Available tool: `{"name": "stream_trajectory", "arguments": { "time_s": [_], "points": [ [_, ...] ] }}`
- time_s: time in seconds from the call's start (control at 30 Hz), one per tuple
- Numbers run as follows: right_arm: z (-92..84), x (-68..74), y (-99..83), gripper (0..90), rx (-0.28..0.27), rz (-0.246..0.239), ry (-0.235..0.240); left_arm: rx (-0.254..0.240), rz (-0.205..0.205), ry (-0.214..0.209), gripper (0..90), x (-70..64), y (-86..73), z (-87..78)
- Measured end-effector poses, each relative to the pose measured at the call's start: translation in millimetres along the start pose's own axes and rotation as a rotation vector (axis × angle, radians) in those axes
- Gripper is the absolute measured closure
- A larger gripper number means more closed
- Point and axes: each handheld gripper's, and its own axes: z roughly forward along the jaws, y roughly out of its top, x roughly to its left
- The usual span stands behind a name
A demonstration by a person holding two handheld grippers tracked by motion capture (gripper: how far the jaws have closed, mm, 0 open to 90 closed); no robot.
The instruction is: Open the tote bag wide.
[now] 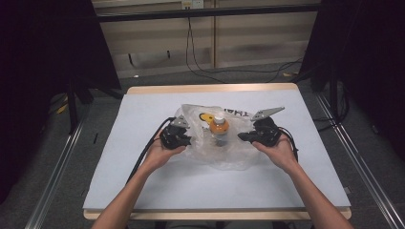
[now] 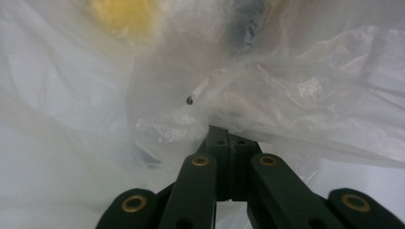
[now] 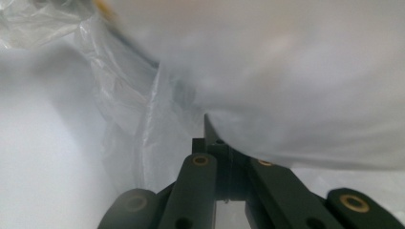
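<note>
The clear plastic bag (image 1: 224,143), an orange bottle (image 1: 219,128) inside it, lay mid-desk (image 1: 143,181). Left tongs (image 2: 228,138) and right tongs (image 3: 217,143) were each clamped on its film, apparently handling the bag; next seemed lifting evenly.

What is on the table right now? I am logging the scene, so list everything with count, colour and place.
plastic bag: one, clear, crumpled at the table's middle, black lettering at its far edge
bottle: one, orange with white cap, inside the bag
table: one, pale grey top, wooden edge
cables: black, on the floor beyond the table
left gripper: black, shut on the bag's left side
right gripper: black, shut on the bag's right side
</note>
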Motion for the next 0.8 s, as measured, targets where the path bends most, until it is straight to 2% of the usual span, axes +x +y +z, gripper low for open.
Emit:
{"name": "stream_trajectory", "arguments": {
  "time_s": [0.07, 0.13, 0.23, 0.3, 0.37, 0.4, 0.47, 0.57, 0.6, 0.67, 0.8],
  "points": [
    [1.2, -1.7, -2.3, 90.0, 0.008, 0.009, -0.005, 0.006, 0.006, -0.004, 90.0, 2.1, -3.4, 1.6],
    [6.2, -7.1, -9.4, 90.0, 0.022, 0.027, -0.006, 0.007, -0.035, -0.006, 90.0, 2.3, -10.6, 6.7],
    [14.4, -13.4, -17.9, 90.0, 0.062, 0.042, -0.022, 0.053, -0.036, -0.02, 90.0, 3.6, -19.7, 12.7],
    [17.8, -16.5, -22.0, 90.0, 0.086, 0.042, -0.03, 0.045, -0.061, -0.028, 90.0, 3.7, -24.9, 14.6],
    [19.3, -19.6, -26.7, 90.0, 0.1, 0.047, -0.027, 0.037, -0.066, -0.03, 90.0, 4.3, -26.7, 13.7],
    [20.0, -20.7, -29.2, 90.0, 0.111, 0.053, -0.035, 0.05, -0.047, -0.029, 90.0, 5.1, -26.7, 12.5],
    [20.0, -23.3, -34.7, 90.0, 0.122, 0.066, -0.032, 0.05, -0.066, -0.031, 90.0, 3.7, -27.8, 11.4],
    [18.8, -25.0, -42.5, 90.0, 0.121, 0.071, -0.025, 0.077, -0.029, -0.038, 90.0, 4.9, -31.0, 6.4],
    [18.0, -24.5, -44.8, 90.0, 0.126, 0.069, -0.03, 0.061, -0.049, -0.04, 90.0, 2.9, -33.1, 5.4],
    [15.4, -24.4, -49.8, 90.0, 0.117, 0.074, -0.016, 0.075, -0.03, -0.043, 90.0, 1.4, -37.0, 0.4],
    [8.1, -25.4, -57.2, 90.0, 0.11, 0.083, -0.021, 0.074, -0.021, -0.047, 90.0, -5.1, -45.7, -7.6]
  ]
}}
